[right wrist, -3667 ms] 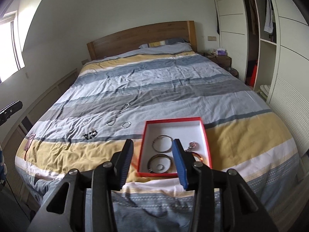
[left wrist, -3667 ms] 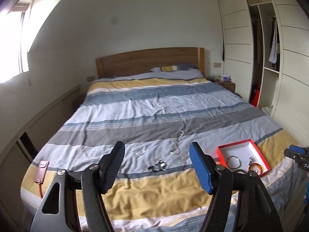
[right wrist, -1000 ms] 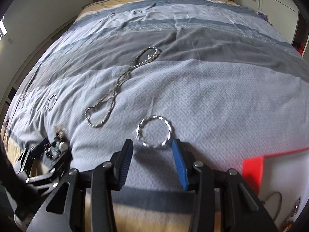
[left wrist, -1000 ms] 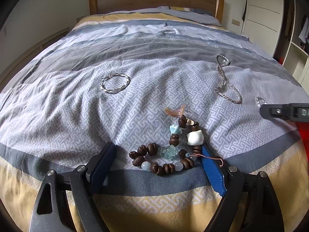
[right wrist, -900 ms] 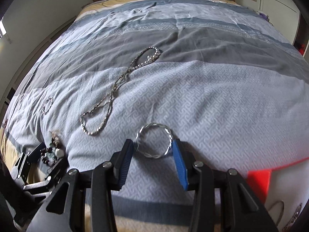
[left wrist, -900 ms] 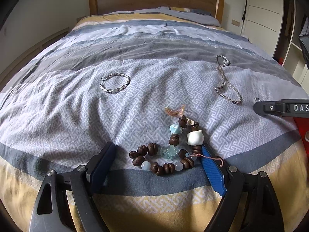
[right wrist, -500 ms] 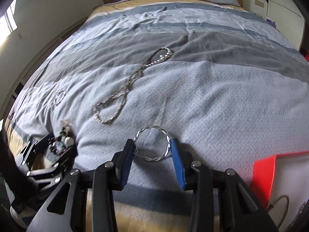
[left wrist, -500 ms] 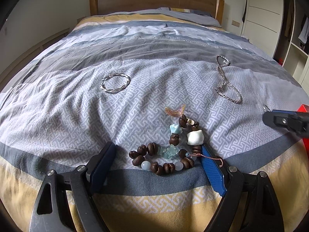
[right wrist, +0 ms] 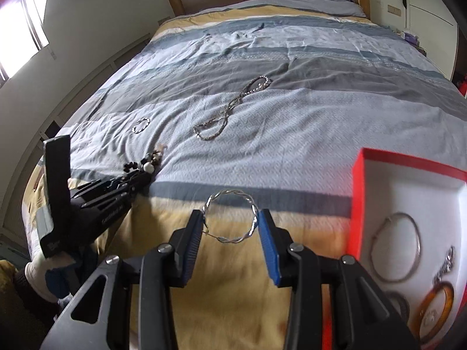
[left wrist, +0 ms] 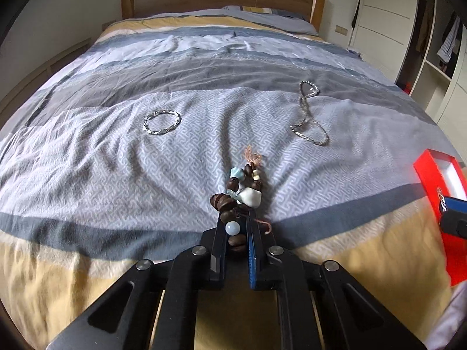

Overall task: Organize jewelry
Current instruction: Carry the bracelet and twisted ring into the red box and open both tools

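A brown bead bracelet (left wrist: 243,192) with a white stone and a pink tassel is bunched between the pads of my left gripper (left wrist: 236,221). The jaws are closing and press on its lower beads, just over the grey-patterned stripe of the bed. My right gripper (right wrist: 231,214) is shut on a twisted silver bangle (right wrist: 233,193), held in the air above the yellow stripe, left of the red jewelry box (right wrist: 357,204). Seen from the right wrist, the left gripper (right wrist: 143,175) with the beads (right wrist: 149,163) is at the far left.
On the bedspread lie a second twisted silver bangle (left wrist: 161,122) and a silver chain necklace (left wrist: 309,116). The red box (left wrist: 432,175) holds a thin silver bangle (right wrist: 417,248) and an amber ring (right wrist: 437,306). Headboard at the back, wardrobe on the right.
The left jaws have gone from wide apart to clamped on the bead bracelet, bunching it up. The right gripper lifted its silver bangle off the bed and carried it toward the red box.
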Tool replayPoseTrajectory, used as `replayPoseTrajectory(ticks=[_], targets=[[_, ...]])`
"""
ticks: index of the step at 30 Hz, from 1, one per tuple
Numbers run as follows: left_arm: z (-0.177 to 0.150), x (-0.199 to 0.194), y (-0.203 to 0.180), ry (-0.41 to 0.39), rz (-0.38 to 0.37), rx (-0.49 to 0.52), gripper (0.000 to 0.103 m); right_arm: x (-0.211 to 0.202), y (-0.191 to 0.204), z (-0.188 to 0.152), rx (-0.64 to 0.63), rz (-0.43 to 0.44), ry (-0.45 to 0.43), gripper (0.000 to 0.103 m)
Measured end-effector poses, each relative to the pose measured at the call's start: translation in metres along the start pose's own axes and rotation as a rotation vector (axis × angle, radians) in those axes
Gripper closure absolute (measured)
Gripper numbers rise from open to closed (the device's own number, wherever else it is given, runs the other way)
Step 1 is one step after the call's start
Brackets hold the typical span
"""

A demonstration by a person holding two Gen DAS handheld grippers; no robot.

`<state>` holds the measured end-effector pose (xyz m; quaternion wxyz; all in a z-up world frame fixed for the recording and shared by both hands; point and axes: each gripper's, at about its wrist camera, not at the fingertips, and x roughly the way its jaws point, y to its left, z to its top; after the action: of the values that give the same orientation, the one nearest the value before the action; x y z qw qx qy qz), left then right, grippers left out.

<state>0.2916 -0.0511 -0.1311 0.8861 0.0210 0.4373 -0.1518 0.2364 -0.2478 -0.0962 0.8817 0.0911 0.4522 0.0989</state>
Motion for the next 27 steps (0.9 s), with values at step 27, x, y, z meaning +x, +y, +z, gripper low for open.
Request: replayPoseTrajectory(ticks=[27], targets=[[-0.012, -0.133, -0.111, -0.098, -0.218, 0.101, 0.093, -0.133, -0.082, -0.065, 0.172, -0.035, -0.184, 0.066]])
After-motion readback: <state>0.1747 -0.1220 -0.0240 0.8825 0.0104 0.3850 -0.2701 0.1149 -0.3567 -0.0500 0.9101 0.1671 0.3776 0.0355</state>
